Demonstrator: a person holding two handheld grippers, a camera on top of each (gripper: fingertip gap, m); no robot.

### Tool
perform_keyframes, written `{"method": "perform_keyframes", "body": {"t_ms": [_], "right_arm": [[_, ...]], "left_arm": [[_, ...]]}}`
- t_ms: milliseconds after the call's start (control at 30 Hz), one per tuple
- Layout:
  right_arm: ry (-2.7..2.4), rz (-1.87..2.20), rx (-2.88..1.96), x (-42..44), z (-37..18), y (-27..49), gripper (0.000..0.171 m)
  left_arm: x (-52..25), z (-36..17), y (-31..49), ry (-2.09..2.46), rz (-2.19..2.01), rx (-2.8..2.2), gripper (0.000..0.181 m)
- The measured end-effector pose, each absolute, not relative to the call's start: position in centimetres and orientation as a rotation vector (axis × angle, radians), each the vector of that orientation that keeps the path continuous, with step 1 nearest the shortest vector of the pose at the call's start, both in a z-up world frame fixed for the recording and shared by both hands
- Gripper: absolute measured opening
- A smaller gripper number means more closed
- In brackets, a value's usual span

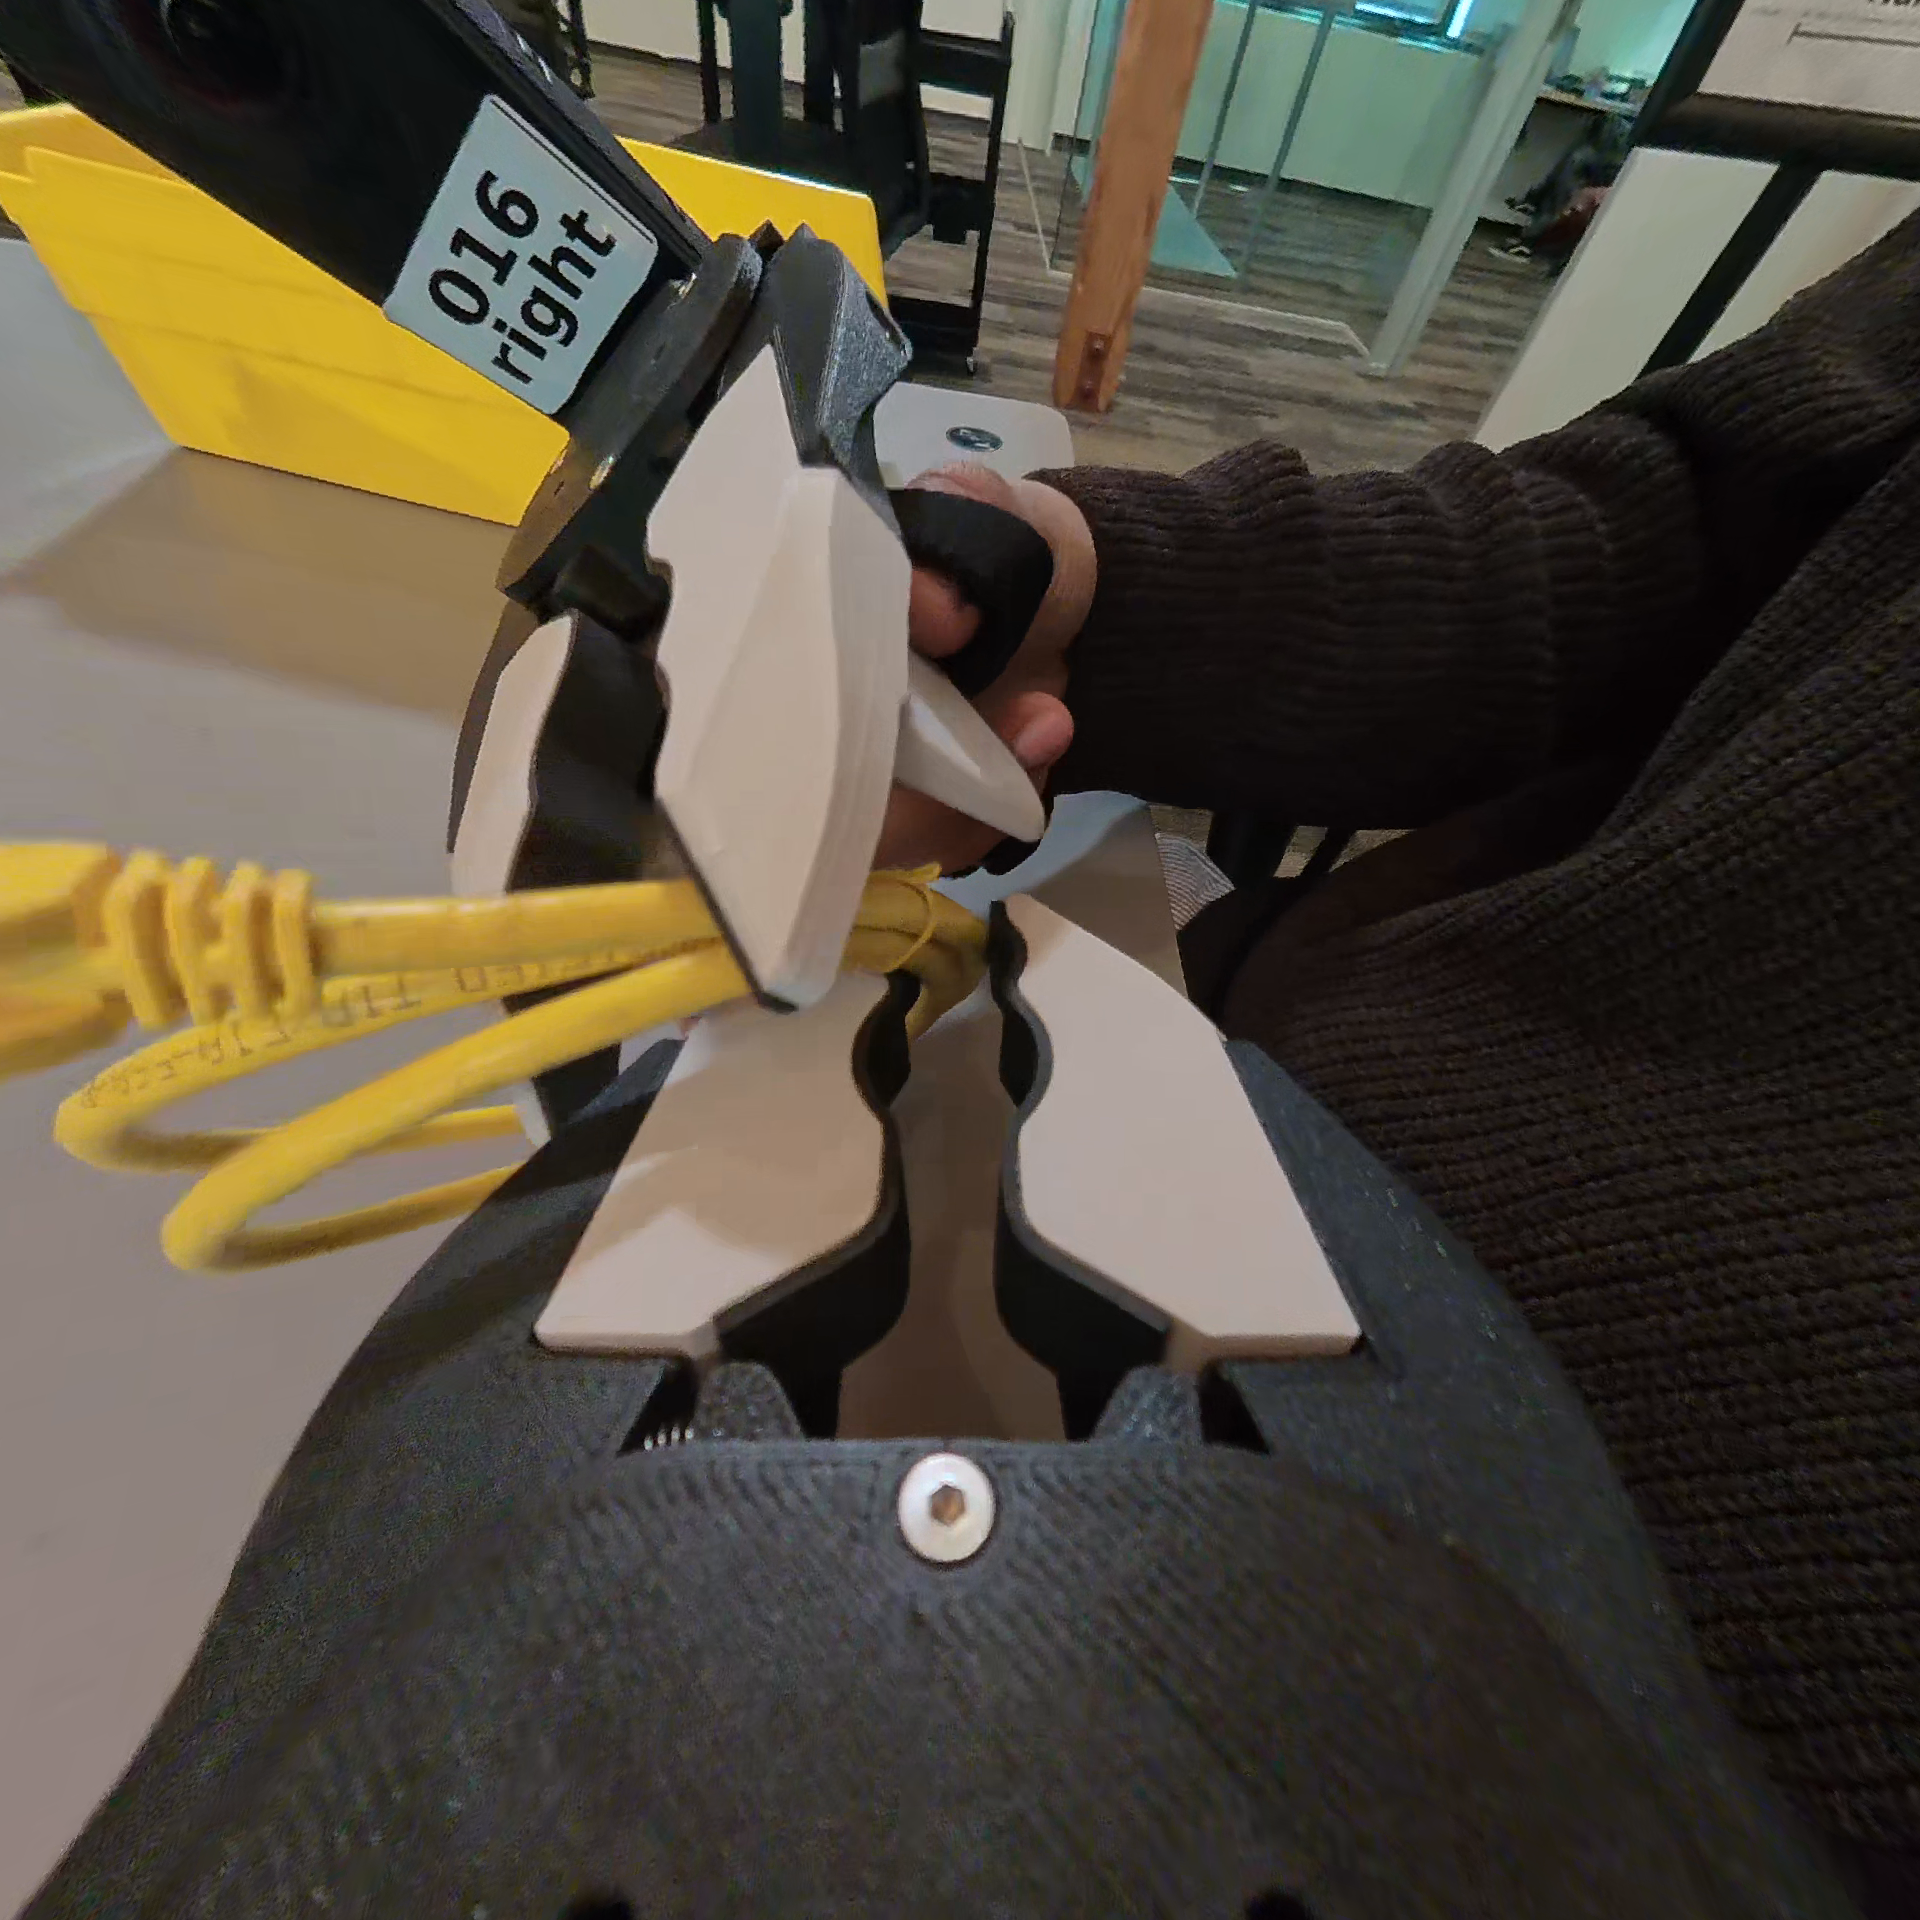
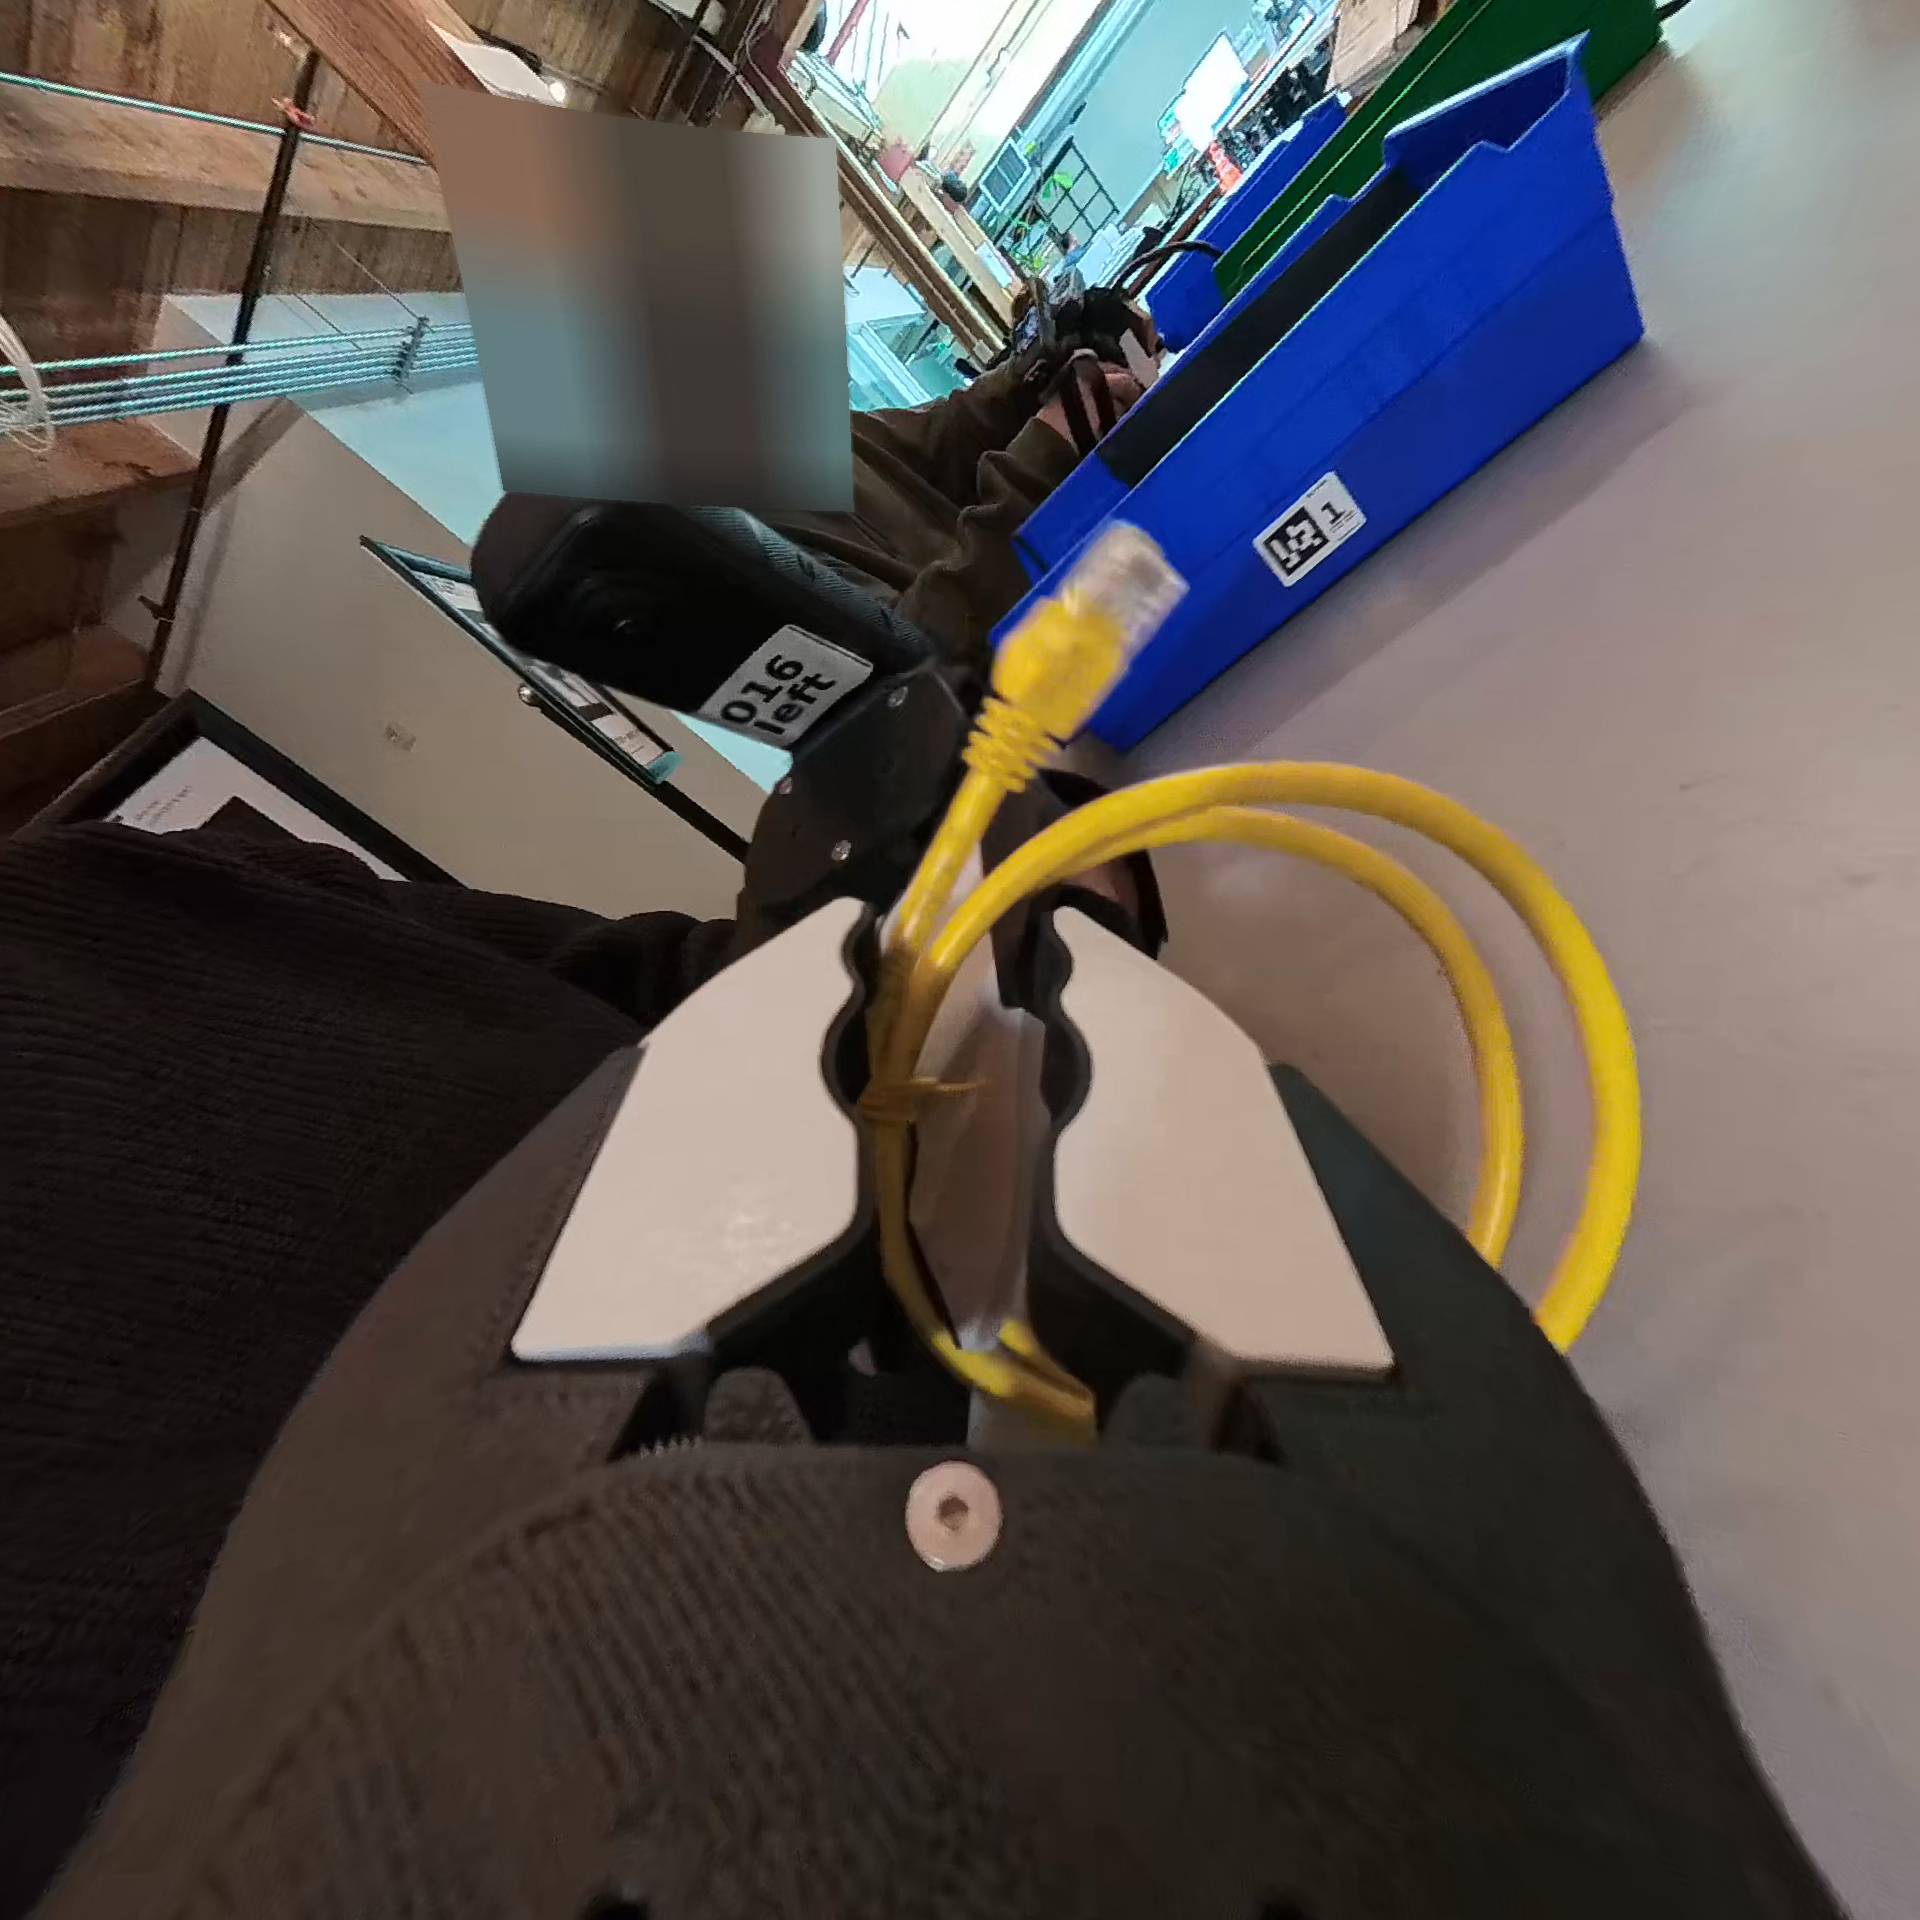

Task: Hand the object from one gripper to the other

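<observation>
A coiled yellow network cable with a moulded plug and a thin tie around its bundled strands (image 1: pixel 499 935) is shown held above a pale grey tabletop (image 1: pixel 208 675) at the meeting point of two hand-held grippers. In the left wrist view the bundle's long axis runs roughly horizontally, plug end (image 1: pixel 156 935) pointing toward the left edge and the loops hanging below it; in the right wrist view the cable (image 2: pixel 1507 987) rises along the finger axis, its clear-tipped plug (image 2: pixel 1081 634) pointing up and away from the camera and its loops arching out to the right. The right gripper (image 1: pixel 665 935), black-bodied with white finger plates, comes in from the upper left in the left wrist view, and its fingers lie to either side of the tied section; in its own view (image 2: pixel 961 977) a gap remains beside the strands, so whether it grips them cannot be told. The left gripper (image 1: pixel 940 966) stands with its fingers parted, the tied bundle at their tips. A yellow plastic bin (image 1: pixel 312 364) stands behind on the table; a blue plastic bin (image 2: pixel 1403 395) stands farther off.
</observation>
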State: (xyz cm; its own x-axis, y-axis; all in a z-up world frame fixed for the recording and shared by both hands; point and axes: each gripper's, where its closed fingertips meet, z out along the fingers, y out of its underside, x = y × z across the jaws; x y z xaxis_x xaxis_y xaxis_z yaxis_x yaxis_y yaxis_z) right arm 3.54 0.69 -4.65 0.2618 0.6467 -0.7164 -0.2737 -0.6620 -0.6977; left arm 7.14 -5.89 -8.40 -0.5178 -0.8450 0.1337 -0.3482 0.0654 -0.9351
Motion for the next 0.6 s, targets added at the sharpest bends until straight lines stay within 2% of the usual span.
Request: {"method": "perform_keyframes", "body": {"t_ms": [100,333,600], "right_arm": [[-0.337,1.457,-1.765,3.6,-4.7,1.1,0.024],[-0.228,1.462,-1.619,6.1,-2.7,1.8,0.015],[-0.17,1.259,-1.599,8.7,-2.7,2.9,0.012]], "left_arm": [[7.2,-8.3,-5.8,1.877,-1.437,-1.15,0.019],[7.6,-7.4,-4.8,1.765,-1.506,-1.178,0.051],[7.0,-3.1,-0.8,1.399,-1.652,-1.154,0.048]]}}
